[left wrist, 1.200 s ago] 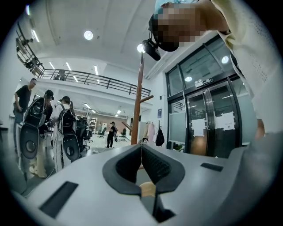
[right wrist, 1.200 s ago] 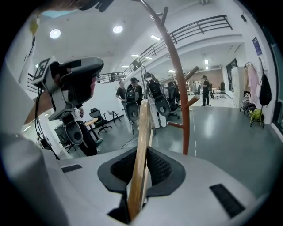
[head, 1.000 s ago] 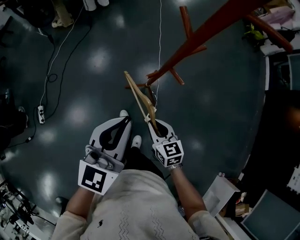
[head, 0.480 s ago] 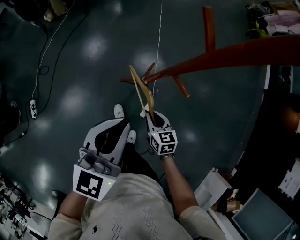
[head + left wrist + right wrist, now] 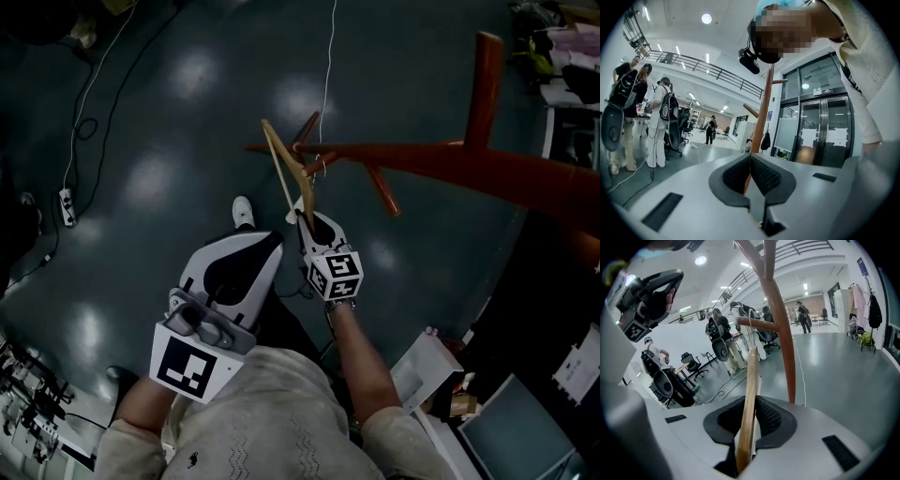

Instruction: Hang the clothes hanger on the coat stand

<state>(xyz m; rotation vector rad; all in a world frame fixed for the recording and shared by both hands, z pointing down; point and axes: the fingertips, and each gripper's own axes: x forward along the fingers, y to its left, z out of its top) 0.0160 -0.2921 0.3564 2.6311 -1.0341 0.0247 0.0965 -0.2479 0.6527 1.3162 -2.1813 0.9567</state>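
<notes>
In the head view a wooden clothes hanger (image 5: 284, 172) sticks up and away from my right gripper (image 5: 309, 218), which is shut on its lower end. The red-brown coat stand (image 5: 450, 167) runs across the view from the right, with short pegs (image 5: 380, 190) along it. The hanger's metal hook lies close against a peg (image 5: 323, 161); I cannot tell whether it rests over it. The right gripper view shows the hanger (image 5: 750, 390) clamped between the jaws of the right gripper (image 5: 752, 401), with the stand's pole (image 5: 780, 333) just behind. My left gripper (image 5: 272, 240) hangs shut and empty to the left; the left gripper view shows the jaws of the left gripper (image 5: 750, 157) together.
Dark glossy floor below, with cables and a power strip (image 5: 66, 202) at left and a white cord (image 5: 328, 56) running up. Boxes and desk clutter (image 5: 427, 370) sit at lower right. Several people (image 5: 658, 122) and office chairs (image 5: 665, 385) stand beyond.
My right gripper has carried the hanger up and to the right, closer to the stand's pegs. The stand now lies more level across the view. The left gripper stays shut.
</notes>
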